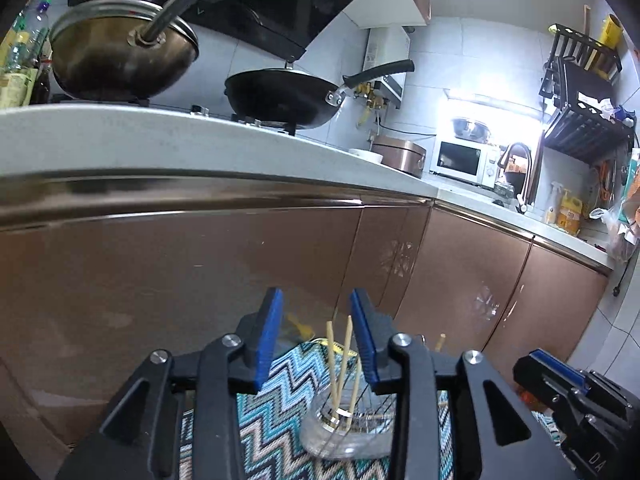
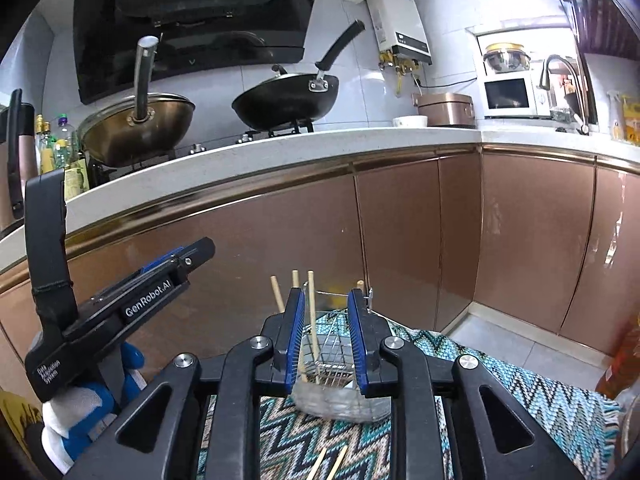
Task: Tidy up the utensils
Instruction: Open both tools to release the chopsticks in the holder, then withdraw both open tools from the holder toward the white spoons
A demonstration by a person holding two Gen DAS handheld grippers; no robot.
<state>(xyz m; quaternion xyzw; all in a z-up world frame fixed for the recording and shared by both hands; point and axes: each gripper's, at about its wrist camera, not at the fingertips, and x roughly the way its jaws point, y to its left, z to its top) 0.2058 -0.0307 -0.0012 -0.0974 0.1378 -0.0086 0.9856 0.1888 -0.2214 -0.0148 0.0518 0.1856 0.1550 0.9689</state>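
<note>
A clear holder with a wire insert (image 1: 344, 432) (image 2: 340, 392) stands on a zigzag-patterned mat (image 1: 276, 432) (image 2: 500, 376). Several wooden chopsticks (image 1: 334, 364) (image 2: 312, 320) stand upright in it. Two more chopsticks (image 2: 330, 464) lie on the mat nearer to me. My left gripper (image 1: 316, 296) (image 2: 196, 252) hovers above and behind the holder, jaws apart, pads touching nothing. My right gripper (image 2: 325, 294) (image 1: 536, 364) is also open just behind the holder, with the chopsticks showing in the gap beyond its pads. A hand in a blue and white glove (image 2: 80, 408) holds the left gripper.
Copper-coloured cabinet doors (image 2: 400, 240) rise close behind the mat under a white counter (image 2: 280, 148). On the stove sit a brass wok (image 2: 136, 128) and a black wok (image 2: 284, 100). A rice cooker (image 2: 444, 108), a microwave (image 2: 512, 94) and a faucet (image 2: 568, 84) stand further right.
</note>
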